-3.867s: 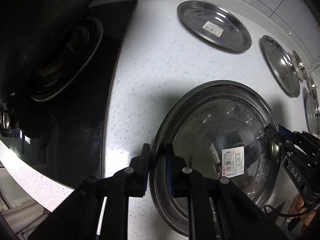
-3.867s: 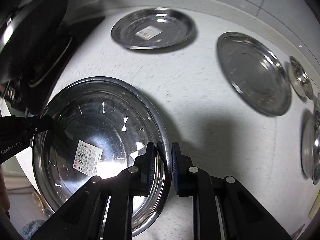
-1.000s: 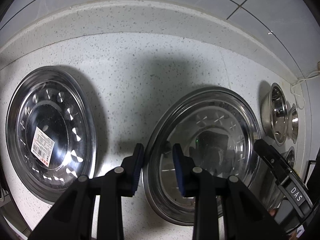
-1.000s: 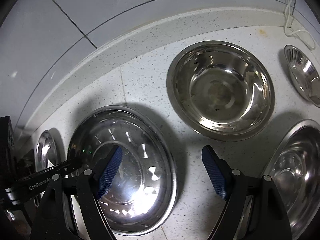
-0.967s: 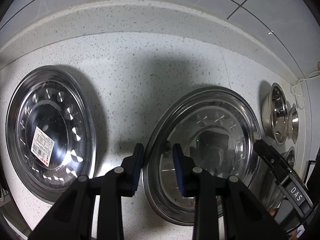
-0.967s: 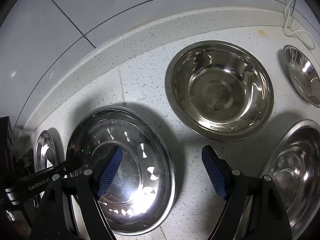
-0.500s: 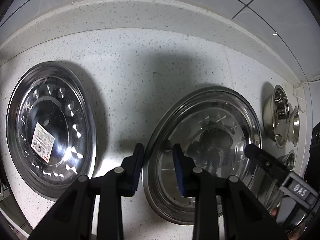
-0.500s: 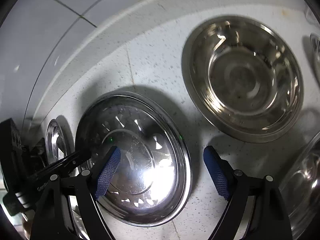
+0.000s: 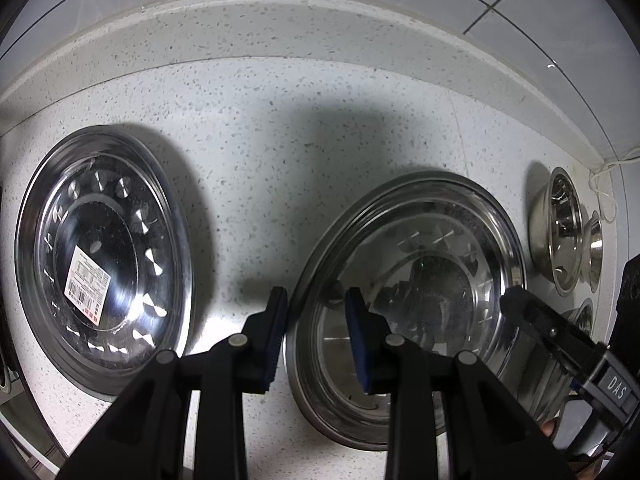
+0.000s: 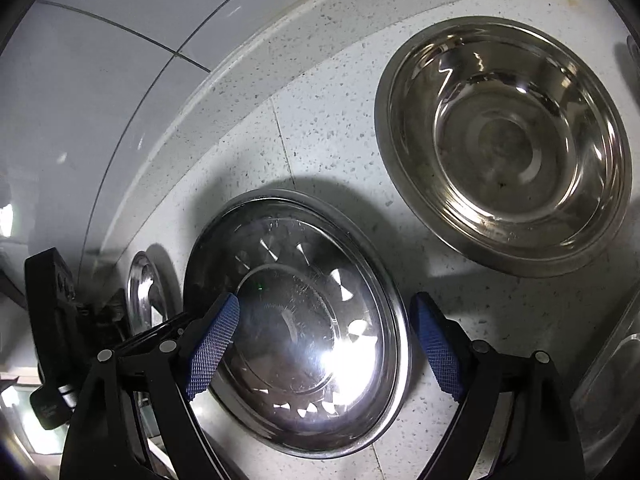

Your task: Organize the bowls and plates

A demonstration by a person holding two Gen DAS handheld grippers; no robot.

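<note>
1. We see a round stainless-steel plate with a stepped rim (image 9: 412, 304) flat on the speckled white stone countertop (image 9: 256, 160); nothing lies in it.
2. Our left gripper (image 9: 316, 334) straddles that plate's near-left rim, one blue pad outside and one inside; a gap shows on both sides, so the jaws stand part open and press on nothing.
3. To the left, well apart, lies a second round steel plate with a white barcode sticker (image 9: 102, 264) stuck to its floor.
4. In the right wrist view our right gripper (image 10: 326, 346) hangs with its blue-padded fingers (image 10: 438, 354) spread wide across the plate's right rim, gripping nothing; its jaws have just been closing a little.
5. Beyond it sits a deep round steel bowl (image 10: 508, 148), holding nothing.
6. Smaller steel bowls (image 9: 564, 232) crowd the right end, beside a white cord (image 9: 608, 196).
7. A raised stone lip (image 9: 280, 28) and a grey tiled wall (image 10: 100, 60) close the back; bare counter stays open between the two plates and behind them.
</note>
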